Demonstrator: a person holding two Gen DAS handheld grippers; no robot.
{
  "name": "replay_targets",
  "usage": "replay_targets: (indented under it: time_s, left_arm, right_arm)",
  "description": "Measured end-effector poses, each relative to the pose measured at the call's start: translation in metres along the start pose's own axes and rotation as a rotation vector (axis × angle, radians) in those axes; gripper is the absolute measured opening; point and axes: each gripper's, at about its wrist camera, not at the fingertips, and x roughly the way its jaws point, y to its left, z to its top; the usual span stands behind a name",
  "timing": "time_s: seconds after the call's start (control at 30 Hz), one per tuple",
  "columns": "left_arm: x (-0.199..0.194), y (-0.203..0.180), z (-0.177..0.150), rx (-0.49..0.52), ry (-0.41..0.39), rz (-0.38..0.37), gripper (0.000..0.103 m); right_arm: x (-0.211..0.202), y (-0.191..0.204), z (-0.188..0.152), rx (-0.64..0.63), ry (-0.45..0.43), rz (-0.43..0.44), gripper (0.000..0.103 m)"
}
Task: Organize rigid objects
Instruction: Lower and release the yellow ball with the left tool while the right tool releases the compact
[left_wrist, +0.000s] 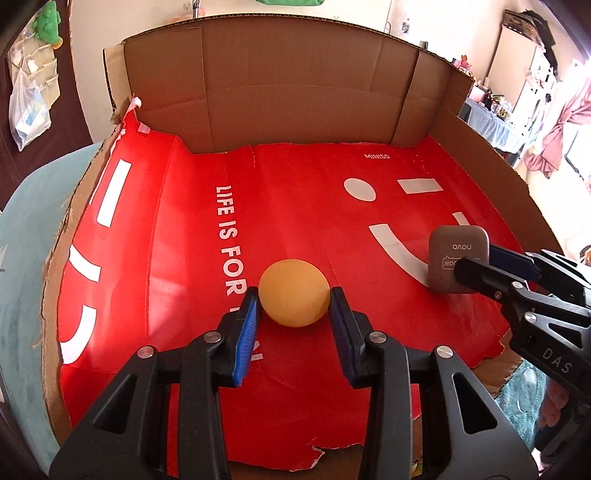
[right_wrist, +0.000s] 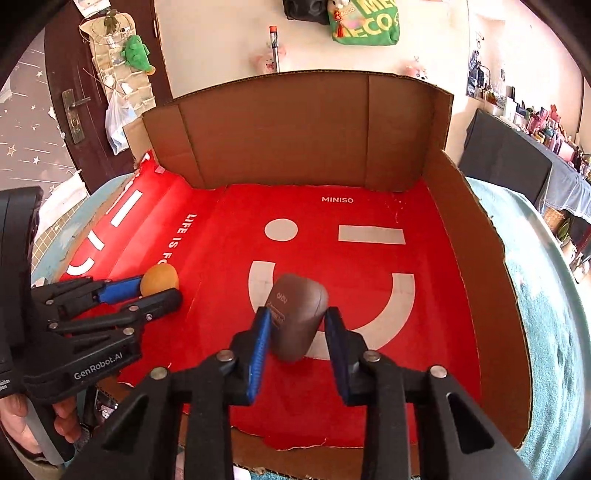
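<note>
An orange ball (left_wrist: 294, 292) sits on the red paper floor (left_wrist: 295, 206) of a cardboard tray. My left gripper (left_wrist: 294, 295) is closed around it, both blue pads touching its sides; it also shows in the right wrist view (right_wrist: 159, 280). A grey-brown rounded case (right_wrist: 298, 314) stands on the red paper right of the ball, and shows in the left wrist view (left_wrist: 457, 254). My right gripper (right_wrist: 297, 318) straddles the case; the left pad touches it and a narrow gap shows at the right pad.
The tray has a tall cardboard back wall (right_wrist: 295, 129) and a lower right wall (right_wrist: 476, 258). It rests on a teal plush surface (right_wrist: 546, 295). A cluttered table (right_wrist: 535, 147) stands at the far right, a door (right_wrist: 74, 92) at the left.
</note>
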Motion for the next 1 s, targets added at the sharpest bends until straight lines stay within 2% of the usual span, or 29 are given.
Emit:
replay_targets:
  time_s: [0.23, 0.33, 0.47, 0.57, 0.73, 0.83, 0.9, 0.97, 1.0]
  left_arm:
    - [0.003, -0.002, 0.003, 0.007, 0.002, 0.003, 0.035]
    - [0.004, -0.003, 0.003, 0.008, 0.002, 0.004, 0.035]
    - [0.005, -0.005, 0.004, 0.016, 0.004, 0.014, 0.036]
    - [0.006, -0.006, 0.005, 0.017, 0.005, 0.019, 0.036]
    - [0.008, -0.007, 0.005, 0.022, 0.006, 0.027, 0.036]
    - [0.008, -0.007, 0.006, 0.022, 0.006, 0.025, 0.037]
    - [0.007, -0.007, 0.005, 0.025, 0.003, 0.025, 0.042]
    - [0.004, -0.008, 0.005, 0.031, -0.015, 0.028, 0.057]
    - [0.002, -0.009, 0.005, 0.036, -0.029, 0.035, 0.061]
  right_arm:
    - [0.003, -0.006, -0.001, 0.020, 0.003, 0.014, 0.037]
    - [0.003, -0.004, -0.002, 0.015, -0.006, 0.026, 0.034]
    - [-0.003, -0.003, -0.002, 0.021, -0.029, 0.064, 0.026]
    - [-0.004, -0.004, 0.000, 0.032, -0.041, 0.058, 0.024]
    - [-0.001, -0.011, 0.001, 0.067, -0.033, 0.065, 0.026]
    - [0.001, -0.009, 0.000, 0.060, -0.024, 0.046, 0.030]
    - [0.001, -0.011, -0.001, 0.068, -0.023, 0.045, 0.032]
    - [0.002, -0.011, -0.002, 0.069, -0.024, 0.043, 0.032]
    - [0.002, -0.011, -0.002, 0.065, -0.022, 0.038, 0.032]
